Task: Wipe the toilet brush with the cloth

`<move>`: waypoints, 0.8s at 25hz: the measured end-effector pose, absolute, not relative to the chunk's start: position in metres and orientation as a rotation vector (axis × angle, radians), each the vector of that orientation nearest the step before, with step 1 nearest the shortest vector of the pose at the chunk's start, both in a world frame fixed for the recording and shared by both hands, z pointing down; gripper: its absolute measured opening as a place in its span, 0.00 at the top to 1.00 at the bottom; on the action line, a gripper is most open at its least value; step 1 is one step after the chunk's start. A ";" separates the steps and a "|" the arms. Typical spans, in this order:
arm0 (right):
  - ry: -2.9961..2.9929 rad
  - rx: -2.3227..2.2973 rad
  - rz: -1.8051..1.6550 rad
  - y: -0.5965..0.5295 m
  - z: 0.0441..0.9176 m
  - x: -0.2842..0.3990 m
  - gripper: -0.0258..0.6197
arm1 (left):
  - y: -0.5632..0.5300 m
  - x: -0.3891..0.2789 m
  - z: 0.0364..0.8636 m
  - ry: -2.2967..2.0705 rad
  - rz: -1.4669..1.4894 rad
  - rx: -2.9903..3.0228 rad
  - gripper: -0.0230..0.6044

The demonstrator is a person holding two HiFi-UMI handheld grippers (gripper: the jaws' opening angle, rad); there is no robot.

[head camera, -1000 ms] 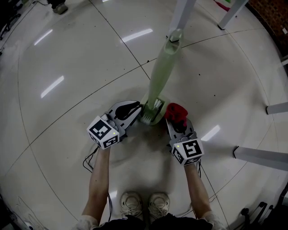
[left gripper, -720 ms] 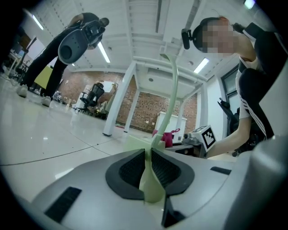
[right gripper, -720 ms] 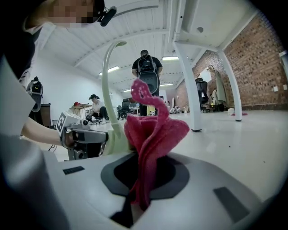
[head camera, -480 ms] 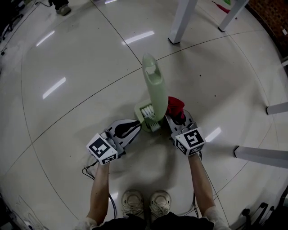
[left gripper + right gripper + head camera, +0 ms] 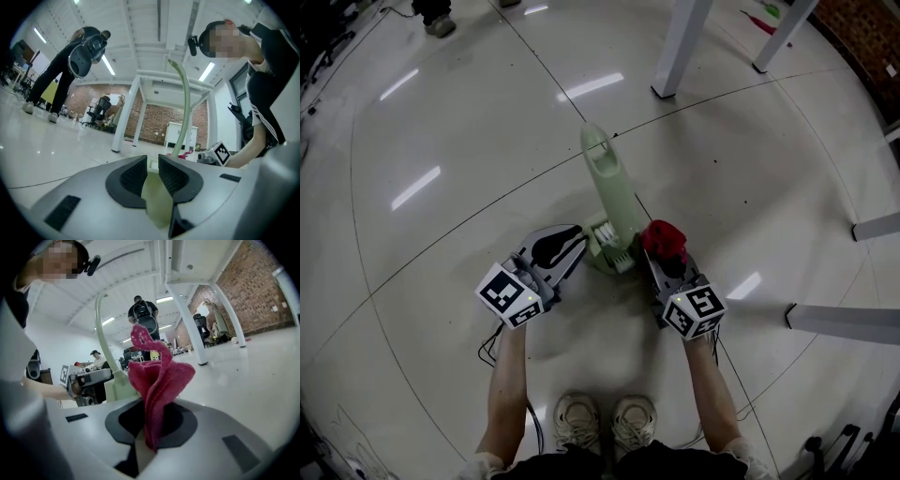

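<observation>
- Glossy pale tiled floor [image 5: 441,112] spreads below the person, with white desk legs [image 5: 680,47] at the far side.
- Left claw [image 5: 153,161] pinches the base end of the pale green toilet brush [image 5: 614,192]; its jaws have just been opening a little, with the brush between the pads.
- Its handle slants away from the person, between both claws.
- Right claw [image 5: 151,423] is clamped on the red cloth [image 5: 157,376], just beside the brush's base.
- Left cube [image 5: 508,293] and right cube [image 5: 694,311] bear black-and-white square markers.

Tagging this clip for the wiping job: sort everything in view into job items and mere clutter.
Job:
toilet brush
red cloth

Lying about:
white table legs
office chair
bystander
</observation>
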State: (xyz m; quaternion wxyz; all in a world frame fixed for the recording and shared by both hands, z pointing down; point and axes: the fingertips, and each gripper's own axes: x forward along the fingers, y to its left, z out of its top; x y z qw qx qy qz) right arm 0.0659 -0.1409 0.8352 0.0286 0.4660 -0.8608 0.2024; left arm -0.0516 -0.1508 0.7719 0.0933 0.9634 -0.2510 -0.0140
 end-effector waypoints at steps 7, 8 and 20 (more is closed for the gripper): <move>-2.580 1.498 0.997 -0.119 0.841 0.068 0.91 | -0.174 -0.049 0.772 -0.759 -0.043 2.863 0.88; -2.574 1.500 1.055 -0.116 0.842 0.067 0.91 | -0.175 -0.051 0.773 -0.764 -0.045 2.857 0.88; -2.589 1.385 0.980 -0.125 0.846 0.060 0.91 | -0.161 -0.054 0.775 -0.651 -0.044 2.823 0.89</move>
